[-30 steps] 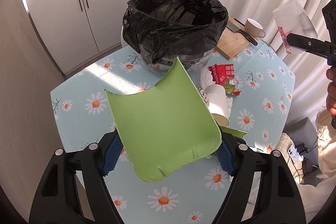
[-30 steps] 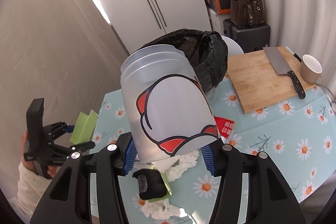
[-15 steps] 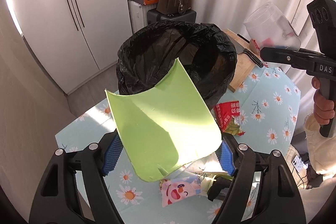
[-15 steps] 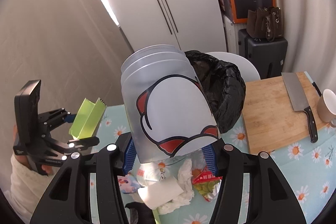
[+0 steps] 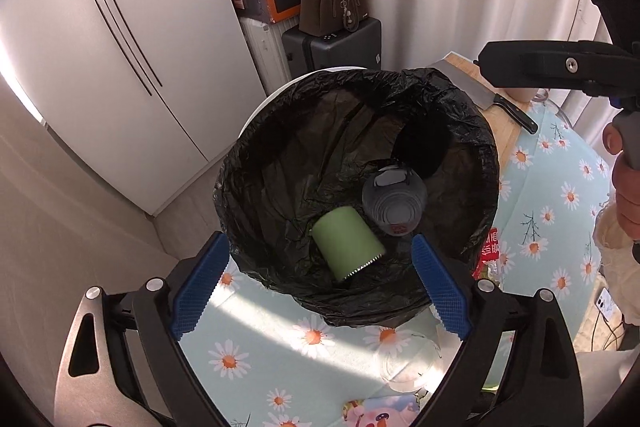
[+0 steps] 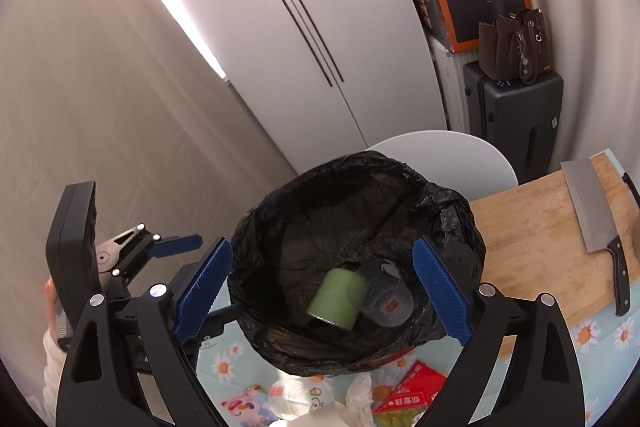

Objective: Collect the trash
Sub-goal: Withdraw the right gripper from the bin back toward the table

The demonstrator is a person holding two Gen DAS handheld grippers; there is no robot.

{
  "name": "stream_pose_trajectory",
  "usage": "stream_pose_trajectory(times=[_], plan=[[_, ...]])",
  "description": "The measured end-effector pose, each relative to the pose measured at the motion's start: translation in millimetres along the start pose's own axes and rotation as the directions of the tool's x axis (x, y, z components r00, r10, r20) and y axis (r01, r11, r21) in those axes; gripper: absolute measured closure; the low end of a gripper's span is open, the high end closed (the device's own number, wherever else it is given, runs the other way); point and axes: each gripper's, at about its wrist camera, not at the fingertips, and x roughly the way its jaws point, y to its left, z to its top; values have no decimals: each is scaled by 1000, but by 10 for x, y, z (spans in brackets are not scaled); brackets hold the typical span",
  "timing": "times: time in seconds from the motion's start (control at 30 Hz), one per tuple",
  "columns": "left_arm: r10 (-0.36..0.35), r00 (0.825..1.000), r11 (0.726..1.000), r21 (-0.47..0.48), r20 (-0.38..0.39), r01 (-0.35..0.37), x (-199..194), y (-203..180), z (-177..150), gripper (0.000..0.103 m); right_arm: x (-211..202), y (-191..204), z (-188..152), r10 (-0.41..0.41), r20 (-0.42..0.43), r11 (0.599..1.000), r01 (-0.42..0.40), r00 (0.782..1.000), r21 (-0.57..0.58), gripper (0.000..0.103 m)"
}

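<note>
A bin lined with a black bag [image 5: 472, 99] stands on the daisy tablecloth. Inside it a green paper cup [image 5: 346, 247] lies on its side, beside a clear plastic cup [image 5: 394, 203] with red print. My left gripper [image 5: 320, 241] hangs over the bin's near rim, its jaws opening, with nothing between the blue pads. My right gripper [image 6: 322, 245] is above the same bin [image 6: 460, 211], jaws also opening and empty. From there the green cup [image 6: 338, 297] and clear cup [image 6: 386, 301] show below. The left gripper [image 6: 176, 243] appears at the bin's left.
Loose trash lies on the table in front of the bin: a red wrapper [image 6: 412, 387], white tissue [image 6: 360, 399], a pink cartoon packet [image 6: 240, 403]. To the right is a wooden cutting board [image 6: 532, 239] with a cleaver [image 6: 596, 211]. A white chair [image 6: 440, 155] stands behind.
Both grippers moved forward over the bin and opened. The green cup left the left gripper and the clear cup left the right; both now lie in the bag.
</note>
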Motion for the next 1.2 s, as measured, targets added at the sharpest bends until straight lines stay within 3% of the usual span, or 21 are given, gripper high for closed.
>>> stream_pose_trajectory(times=[0.23,0.53,0.87,1.2], plan=[[-3,1000,996,-86,-23,1,-78,59,-244,10,-67,55,-199,-42,-20,999,42,999,-22,16],[-44,999,992,-121,0,44,-329,16,-675,9,-327,432,-591,-102,-8,992,101,995,-81,15],[-118,993,989,-93,13,119,-480,-195,-1052,8,-500,671,-1197,-208,-40,975,203,977,-93,15],[-141,990,988,-60,-13,140,-501,-245,-1425,6,-574,842,-1632,-268,-65,961,263,961,-82,15]])
